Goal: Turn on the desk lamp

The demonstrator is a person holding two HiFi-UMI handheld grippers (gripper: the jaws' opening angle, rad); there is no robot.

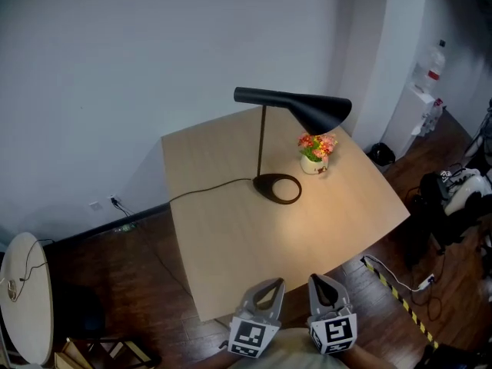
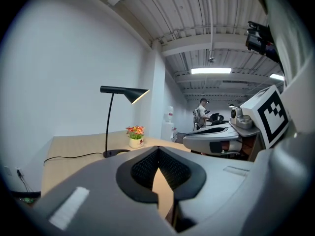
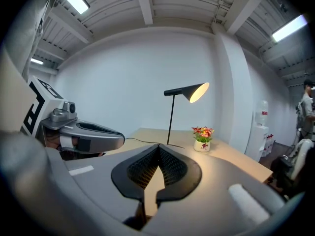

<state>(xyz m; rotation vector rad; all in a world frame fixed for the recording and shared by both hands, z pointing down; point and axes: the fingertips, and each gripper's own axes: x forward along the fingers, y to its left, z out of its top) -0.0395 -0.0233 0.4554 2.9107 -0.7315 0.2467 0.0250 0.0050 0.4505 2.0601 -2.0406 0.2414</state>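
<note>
The desk lamp point(image 1: 292, 108) stood toward the far side of the worktop point(image 1: 231, 244), its black cone shade held out over the right of centre on a thin upright stem rising from a ring-shaped base point(image 1: 277, 188). It looked lit. The mouth of the shade glowed warm in both gripper views, and a soft yellow pool lay on the wood beneath it. The task therefore seemed to be done rather than pending.

A dark cord point(image 1: 207, 188) ran from the base leftward across the wood and over the edge toward the wall, which probably explains why the lamp sat on that side. I could not make out a switch on the base, stem or cord. A small pot of orange and pink flowers point(image 1: 316, 152) sat just beside the base, under the shade and inside the glow.

Both tools were well apart from the lamp, close to the person's body at the near edge of the worktop. They pointed toward the lamp but touched nothing, which I judged to be a resting pose. The left tongs point(image 1: 267, 285) were clenched tip to tip with nothing between them. The right tongs point(image 1: 321, 281) were likewise clenched and empty.
</note>
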